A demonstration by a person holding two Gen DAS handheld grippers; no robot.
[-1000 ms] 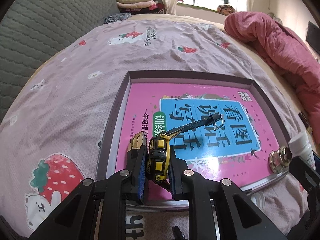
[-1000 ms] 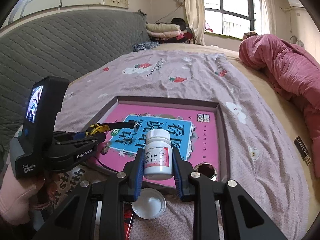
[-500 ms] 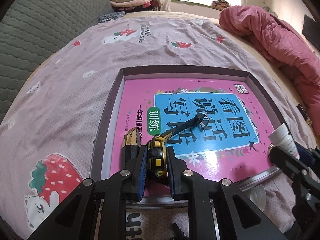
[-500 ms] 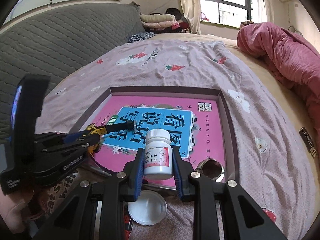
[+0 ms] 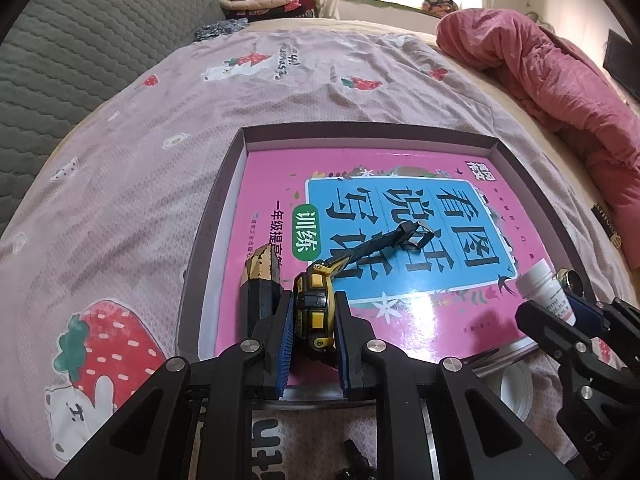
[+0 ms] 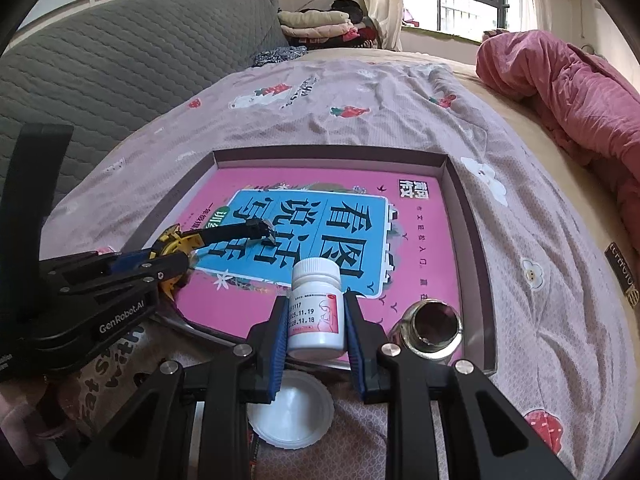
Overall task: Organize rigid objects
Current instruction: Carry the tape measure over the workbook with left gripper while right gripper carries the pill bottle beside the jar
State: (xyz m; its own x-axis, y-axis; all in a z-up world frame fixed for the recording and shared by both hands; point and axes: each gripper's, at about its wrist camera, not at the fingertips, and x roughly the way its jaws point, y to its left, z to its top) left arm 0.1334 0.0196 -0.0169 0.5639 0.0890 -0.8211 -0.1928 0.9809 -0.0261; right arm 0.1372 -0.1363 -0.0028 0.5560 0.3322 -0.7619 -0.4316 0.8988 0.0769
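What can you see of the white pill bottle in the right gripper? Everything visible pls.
The white pill bottle is a small, plastic-looking cylinder with a ribbed white screw cap, closed. Its label has a pink-red block and printed dates. It stands upright, clamped at its sides between the blue pads of the right gripper, over the near edge of the box, beside a metal fitting. Whether its base rests on anything is unclear.
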